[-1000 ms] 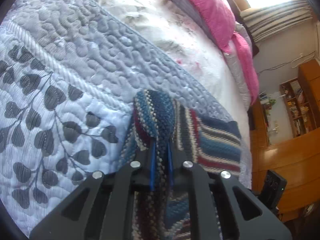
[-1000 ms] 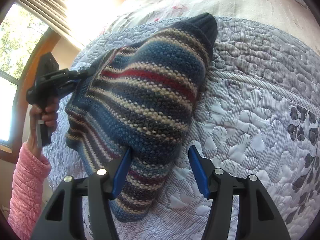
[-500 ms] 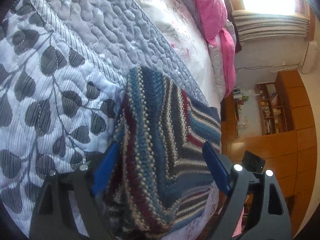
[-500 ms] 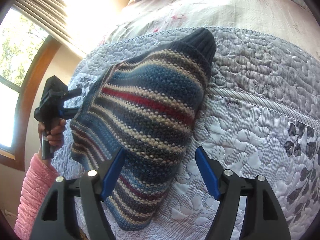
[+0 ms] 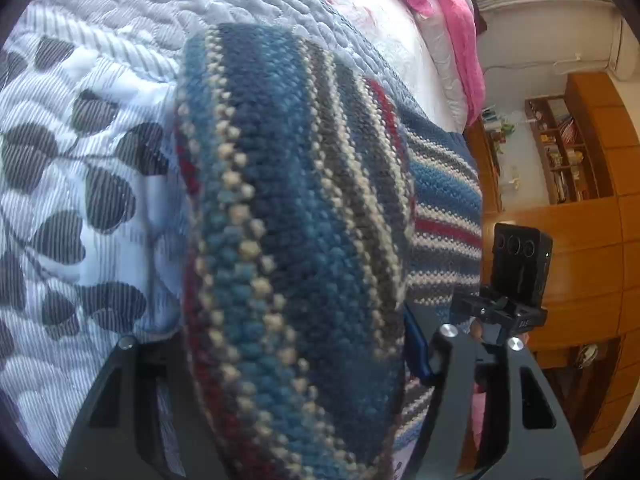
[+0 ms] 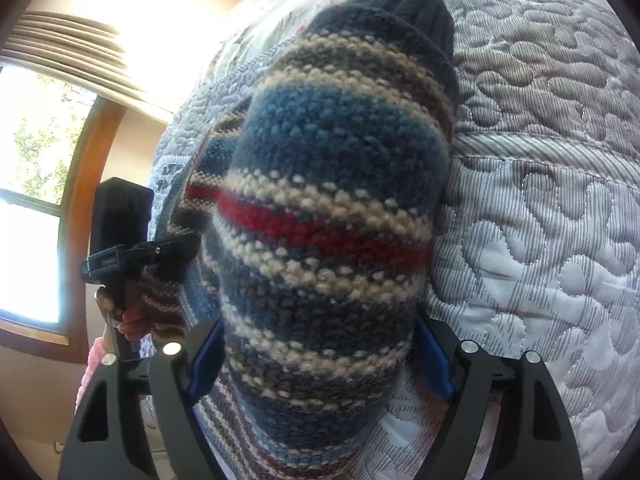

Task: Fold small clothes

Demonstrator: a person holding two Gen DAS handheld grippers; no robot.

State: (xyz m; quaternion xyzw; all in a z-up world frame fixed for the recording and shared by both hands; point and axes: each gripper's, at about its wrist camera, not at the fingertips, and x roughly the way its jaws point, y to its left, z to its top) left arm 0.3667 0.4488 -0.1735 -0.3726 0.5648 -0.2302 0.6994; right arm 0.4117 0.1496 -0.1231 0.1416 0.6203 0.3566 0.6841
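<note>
A striped knit sweater (image 5: 296, 208) in blue, cream, grey and red lies bunched on the quilted bedspread (image 5: 80, 152). My left gripper (image 5: 280, 344) is open, and the sweater's fold fills the wide gap between its fingers; only the right blue pad (image 5: 416, 348) shows. My right gripper (image 6: 320, 360) is open too, its blue pads (image 6: 204, 360) standing either side of a bulge of the sweater (image 6: 332, 208). The dark ribbed cuff (image 6: 404, 12) points away from me. Each view shows the other gripper beside the sweater: the right one (image 5: 516, 280) and the left one (image 6: 120, 248).
Pink pillows (image 5: 452, 20) lie at the far end of the bed. Wooden shelves and cabinets (image 5: 580, 184) stand beyond the bed's edge. A window with a wooden frame (image 6: 44, 200) is on the left in the right wrist view. A hand and pink sleeve (image 6: 116, 320) hold the left gripper.
My left gripper was shut on the sweater's fold a second ago and has let go and opened wide. Both grippers have moved in close, so the sweater now fills both views.
</note>
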